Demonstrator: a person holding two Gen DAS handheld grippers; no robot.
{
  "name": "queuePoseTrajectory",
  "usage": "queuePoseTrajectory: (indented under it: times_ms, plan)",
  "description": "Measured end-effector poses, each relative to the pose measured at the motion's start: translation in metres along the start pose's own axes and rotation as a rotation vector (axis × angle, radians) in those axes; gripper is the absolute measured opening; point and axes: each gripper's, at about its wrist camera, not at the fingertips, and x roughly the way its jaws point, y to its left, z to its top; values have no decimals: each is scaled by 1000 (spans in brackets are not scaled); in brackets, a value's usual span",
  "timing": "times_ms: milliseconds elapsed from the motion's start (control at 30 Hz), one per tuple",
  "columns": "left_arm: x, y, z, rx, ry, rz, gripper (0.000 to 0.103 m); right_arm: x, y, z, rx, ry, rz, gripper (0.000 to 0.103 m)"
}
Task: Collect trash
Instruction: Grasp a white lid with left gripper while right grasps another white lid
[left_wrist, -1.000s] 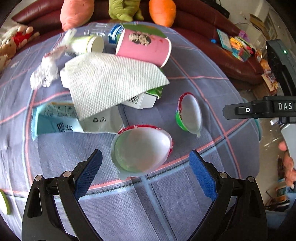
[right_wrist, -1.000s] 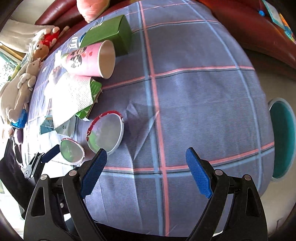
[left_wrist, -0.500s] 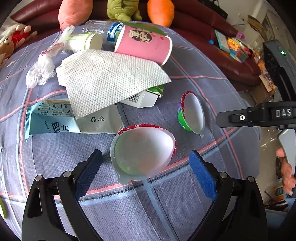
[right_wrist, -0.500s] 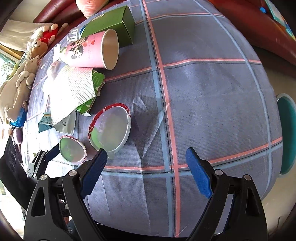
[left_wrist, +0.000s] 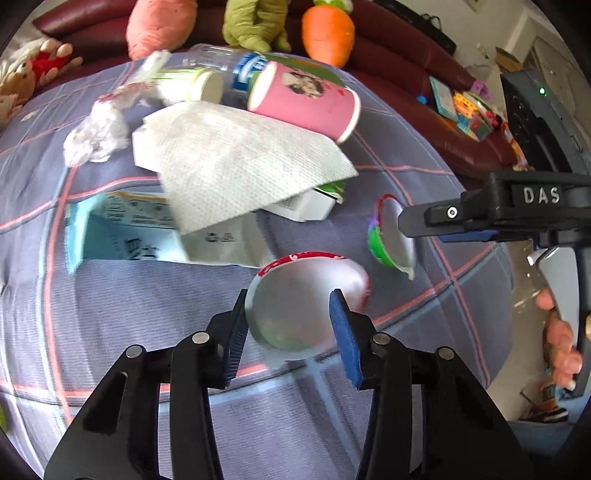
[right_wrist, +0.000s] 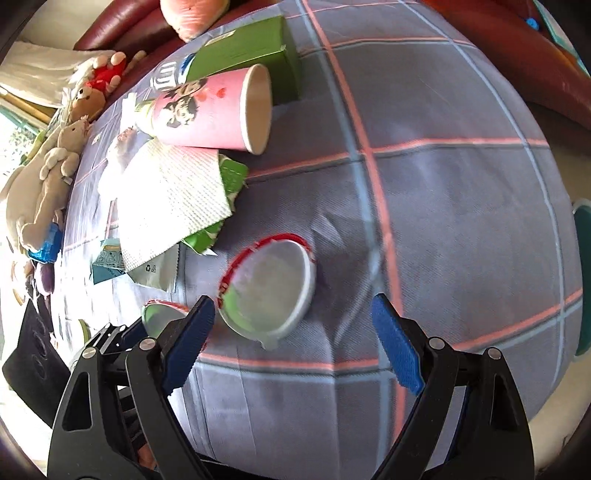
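Observation:
On the grey checked cloth (left_wrist: 110, 314) lies a red-rimmed foil lid (left_wrist: 299, 299). My left gripper (left_wrist: 288, 314) is closing around it: the lid sits between the blue pads, and I see no firm pinch. That lid (right_wrist: 162, 315) and the left gripper (right_wrist: 125, 332) show small at the lower left of the right wrist view. A second foil lid (right_wrist: 269, 284), green underneath (left_wrist: 384, 240), lies below my right gripper (right_wrist: 291, 306), whose jaws stand wide open and touch nothing. From the left wrist view, the right gripper (left_wrist: 417, 221) hangs just right of that lid.
Behind the lids lie a paper towel (left_wrist: 240, 166), pink paper cup (left_wrist: 306, 103), teal wrapper (left_wrist: 122, 229), plastic bottle (left_wrist: 229, 62), crumpled film (left_wrist: 96, 133) and green box (right_wrist: 243, 48). Plush toys (left_wrist: 325, 26) line the sofa. A teal bin (right_wrist: 583, 277) stands past the table's right edge.
The left jaws have narrowed from wide open to flank the red-rimmed lid. The right gripper has shifted toward the other lid, which now lies between its fingers in its own view.

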Motion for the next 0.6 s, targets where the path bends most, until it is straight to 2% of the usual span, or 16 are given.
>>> queuePoseTrajectory:
  times_ms: [67, 200, 233, 267, 300, 333, 400, 433, 600]
  plan:
    - [-1, 3, -1, -9, 1, 5, 38, 5, 5, 2, -5, 7, 2, 82]
    - [-2, 0, -2, 14, 2, 26, 37, 17, 13, 5, -16, 16, 2, 79]
    - [-1, -2, -3, 20, 3, 31, 37, 19, 14, 6, -17, 20, 7, 75]
    - [0, -4, -2, 24, 3, 35, 37, 22, 15, 6, -18, 24, 11, 62]
    - [0, -5, -1, 26, 6, 33, 36, 24, 15, 7, -20, 27, 13, 58]
    - [1, -6, -1, 26, 8, 31, 33, 24, 15, 7, -24, 15, 15, 58]
    - [2, -6, 0, 24, 15, 30, 15, 22, 16, 5, -37, 4, 20, 58]
    - [3, -6, 0, 24, 15, 39, 11, 21, 16, 5, -38, -3, 20, 58]
    - [0, -8, 1, 4, -8, 76, 6, 11, 7, 1, -40, -28, 3, 58]
